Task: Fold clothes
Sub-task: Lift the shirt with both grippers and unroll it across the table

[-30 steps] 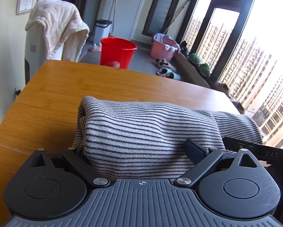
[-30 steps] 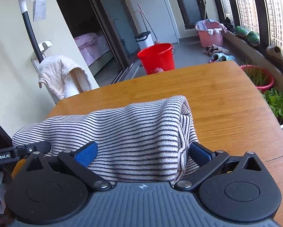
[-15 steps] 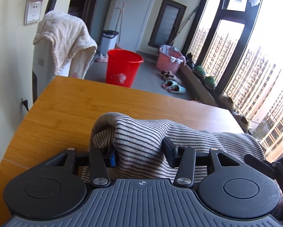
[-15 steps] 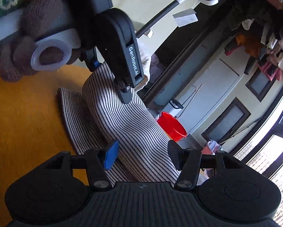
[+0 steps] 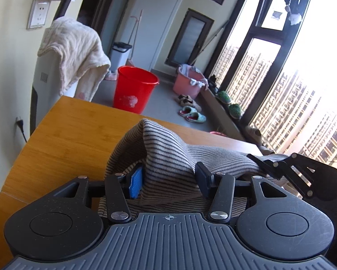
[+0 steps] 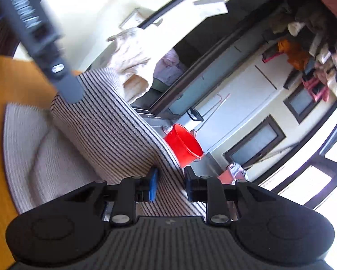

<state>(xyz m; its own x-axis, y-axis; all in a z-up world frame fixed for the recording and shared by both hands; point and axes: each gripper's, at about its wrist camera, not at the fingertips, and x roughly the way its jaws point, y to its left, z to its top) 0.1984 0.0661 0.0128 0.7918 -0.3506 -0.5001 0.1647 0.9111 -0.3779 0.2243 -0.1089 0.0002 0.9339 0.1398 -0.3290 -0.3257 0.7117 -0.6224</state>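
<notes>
A grey-and-black striped garment (image 5: pixel 166 148) lies bunched on the wooden table (image 5: pixel 73 130). My left gripper (image 5: pixel 169 180) is shut on a raised fold of it and holds it off the table. My right gripper (image 6: pixel 169 185) is shut on another edge of the same striped garment (image 6: pixel 114 130), which stretches taut between the two. The right view is tilted and blurred. The left gripper's finger (image 6: pixel 67 87) shows in the right wrist view, and the right gripper's black frame (image 5: pixel 303 173) shows at the right of the left wrist view.
Beyond the table's far edge are a red bucket (image 5: pixel 133 88), a pink basin with laundry (image 5: pixel 191 83), slippers (image 5: pixel 192 114) on the floor and a cream towel (image 5: pixel 76 54) draped over a white appliance. Large windows are at the right.
Both grippers closed from wide open onto the garment's folds and lifted it. The right gripper rolled sideways, so its view now tilts.
</notes>
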